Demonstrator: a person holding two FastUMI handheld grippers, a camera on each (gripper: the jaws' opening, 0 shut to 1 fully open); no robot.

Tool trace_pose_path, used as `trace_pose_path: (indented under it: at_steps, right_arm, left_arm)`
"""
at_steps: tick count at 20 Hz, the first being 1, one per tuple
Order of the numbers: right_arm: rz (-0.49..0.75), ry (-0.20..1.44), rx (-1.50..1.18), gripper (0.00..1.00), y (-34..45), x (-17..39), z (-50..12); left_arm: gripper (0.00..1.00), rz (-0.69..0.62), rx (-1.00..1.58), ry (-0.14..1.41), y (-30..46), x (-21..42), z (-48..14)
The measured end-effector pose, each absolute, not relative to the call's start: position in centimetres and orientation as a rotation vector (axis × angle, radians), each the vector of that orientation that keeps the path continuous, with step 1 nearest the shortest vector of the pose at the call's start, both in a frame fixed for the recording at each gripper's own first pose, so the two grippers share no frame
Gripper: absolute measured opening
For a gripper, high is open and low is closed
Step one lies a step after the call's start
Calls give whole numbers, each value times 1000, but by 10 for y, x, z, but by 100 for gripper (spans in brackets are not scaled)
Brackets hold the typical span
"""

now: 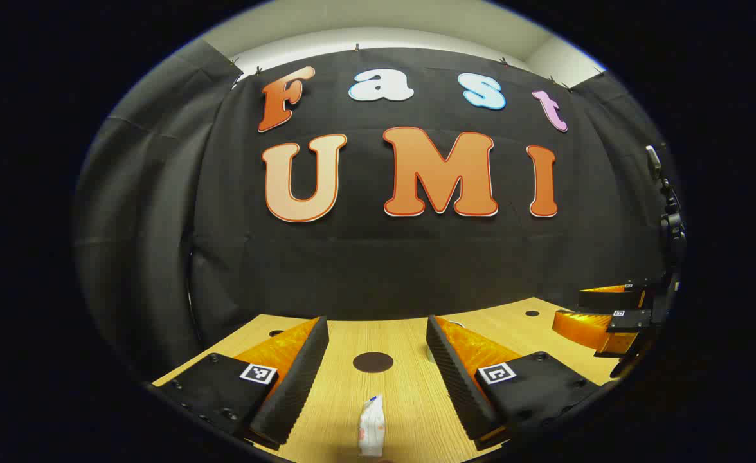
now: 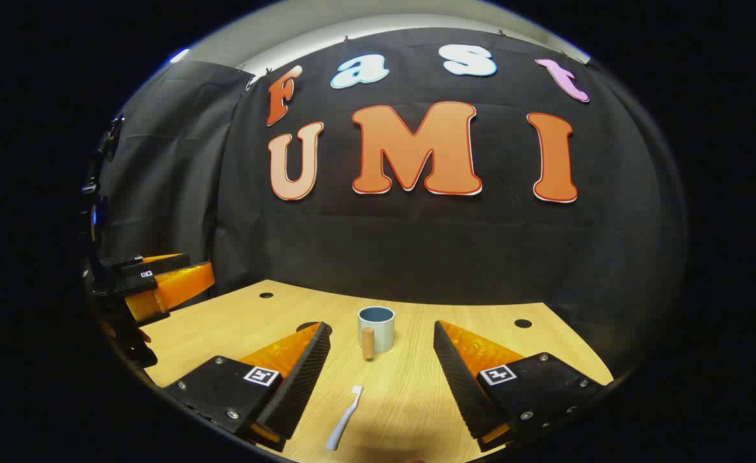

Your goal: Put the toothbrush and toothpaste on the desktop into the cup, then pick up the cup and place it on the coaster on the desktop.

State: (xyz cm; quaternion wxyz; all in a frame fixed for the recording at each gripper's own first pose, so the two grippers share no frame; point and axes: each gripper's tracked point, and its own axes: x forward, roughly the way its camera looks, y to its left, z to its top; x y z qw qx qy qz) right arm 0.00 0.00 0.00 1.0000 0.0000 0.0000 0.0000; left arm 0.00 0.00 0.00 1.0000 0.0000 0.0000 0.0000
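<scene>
In the left gripper view my left gripper (image 1: 378,334) is open above the wooden desktop (image 1: 410,399). A white toothpaste tube (image 1: 372,427) lies flat between its fingers, near the bottom edge. Beyond it sits the dark round coaster (image 1: 373,362). The cup's rim peeks out behind the right finger (image 1: 453,370). In the right gripper view my right gripper (image 2: 381,337) is open too. A white toothbrush (image 2: 346,417) lies on the desktop between its fingers. Farther ahead stands the pale blue cup (image 2: 376,328), upright, with a wooden handle facing me. The coaster (image 2: 310,326) shows partly behind the left finger.
The black cloth wall closes off the far edge of the desk. Small dark holes (image 2: 522,323) mark the desktop's far corners. The other gripper (image 1: 609,318) hovers at the right edge of the left gripper view, and the other gripper (image 2: 159,286) at the left edge of the right gripper view.
</scene>
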Motion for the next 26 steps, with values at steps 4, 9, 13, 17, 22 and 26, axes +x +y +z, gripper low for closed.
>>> trace_pose_path:
  at_steps: [4,9,13,17,22,26]
  right_arm:
    - [-7,-16,5,97,-1,-1,3]
    - [-8,-10,-9,97,-1,2,1]
    - [-1,7,12,97,1,3,-1]
    - [0,18,5,97,1,6,-4]
    - [-10,106,-22,98,-4,8,-22]
    - [30,193,-17,98,-1,7,-37]
  left_arm:
    - [98,1,1,-8,2,-1,0]
    - [99,2,-9,3,5,2,-6]
    - [98,-10,-13,44,3,7,-16]
    - [98,-4,-4,49,5,10,-17]
    - [99,-5,31,91,6,15,-24]
    - [98,-8,64,182,8,23,-43]
